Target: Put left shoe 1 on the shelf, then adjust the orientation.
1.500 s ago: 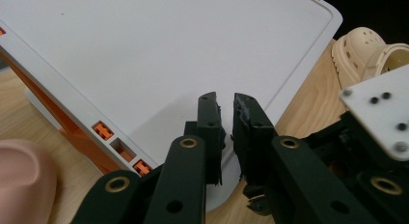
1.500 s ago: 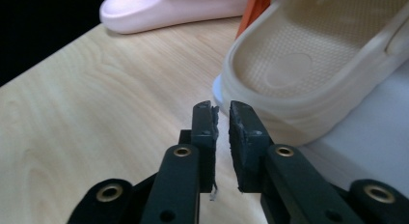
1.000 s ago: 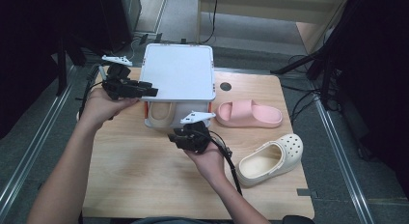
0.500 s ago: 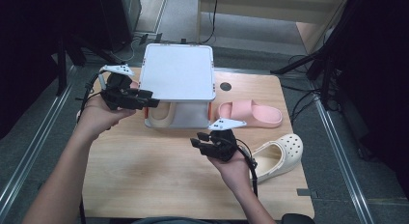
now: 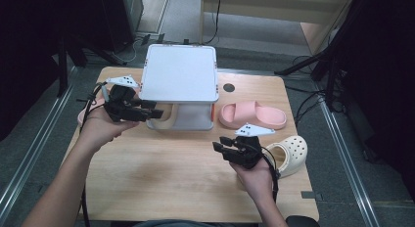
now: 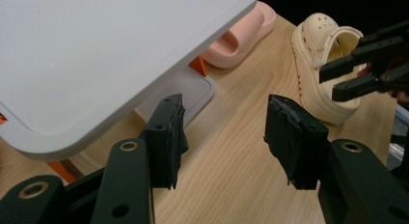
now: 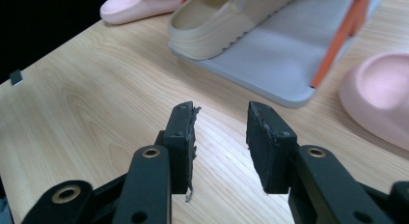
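A: Right gripper [image 5: 226, 149], what is it doing?

B: I'm holding it over bare wood at the near side of the table [image 5: 161, 183], jaws apart, nothing between them. It's pointing left, away from the cream clog [image 5: 288, 153], which is lying just behind my right hand [image 5: 254, 170].

A: Left one?

B: I'm holding the left gripper [image 5: 155, 112] further back, jaws wide apart and empty, tips just at the near left corner of the white two-tier rack [image 5: 181, 73].

A: Shoes?

B: A second cream clog [image 7: 226, 16] is sitting on the rack's lower shelf. One pink slide [image 5: 252, 115] is lying right of the rack, near the clog by my right hand. Another pink slide [image 7: 140, 6] is lying left of the rack, behind my left hand [image 5: 100, 129].
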Demonstrator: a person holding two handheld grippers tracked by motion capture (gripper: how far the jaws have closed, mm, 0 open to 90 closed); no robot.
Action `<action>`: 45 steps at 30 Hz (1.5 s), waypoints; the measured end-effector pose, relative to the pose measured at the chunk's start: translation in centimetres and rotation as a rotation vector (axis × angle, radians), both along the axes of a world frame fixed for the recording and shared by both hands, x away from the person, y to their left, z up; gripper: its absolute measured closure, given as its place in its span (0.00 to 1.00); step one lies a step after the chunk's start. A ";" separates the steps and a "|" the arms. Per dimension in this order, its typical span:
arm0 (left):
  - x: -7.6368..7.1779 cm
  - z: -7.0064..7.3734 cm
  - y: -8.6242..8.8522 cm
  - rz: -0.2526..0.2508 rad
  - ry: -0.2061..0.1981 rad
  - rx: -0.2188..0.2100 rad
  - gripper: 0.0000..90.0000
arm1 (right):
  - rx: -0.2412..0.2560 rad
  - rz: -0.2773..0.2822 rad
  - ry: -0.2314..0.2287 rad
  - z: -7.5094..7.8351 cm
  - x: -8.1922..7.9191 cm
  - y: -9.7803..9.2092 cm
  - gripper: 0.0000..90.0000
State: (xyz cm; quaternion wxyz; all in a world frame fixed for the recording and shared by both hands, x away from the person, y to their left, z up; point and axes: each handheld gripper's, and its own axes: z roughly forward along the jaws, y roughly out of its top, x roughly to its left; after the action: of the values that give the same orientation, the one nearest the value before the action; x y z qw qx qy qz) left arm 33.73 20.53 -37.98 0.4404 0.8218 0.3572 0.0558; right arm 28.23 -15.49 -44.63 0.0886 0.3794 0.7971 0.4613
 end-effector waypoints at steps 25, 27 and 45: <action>-1.1 -3.9 -1.3 -0.037 0.023 0.049 0.52 | -0.020 -0.135 0.025 -0.4 -0.2 -6.0 0.68; -1.1 -3.9 -1.3 -0.035 0.025 0.047 0.52 | -0.019 -0.142 0.026 -0.4 -0.1 -6.2 0.68; -0.7 -5.4 -2.3 -0.078 0.069 0.049 0.53 | -0.007 -0.326 0.003 0.8 -0.8 -12.5 0.66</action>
State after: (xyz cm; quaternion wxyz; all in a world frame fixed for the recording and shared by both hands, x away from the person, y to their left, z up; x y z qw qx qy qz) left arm 33.04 18.26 -43.36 0.4095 0.8469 0.3386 0.0190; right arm 27.42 -27.96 -43.85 0.1628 0.5042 0.7266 0.4374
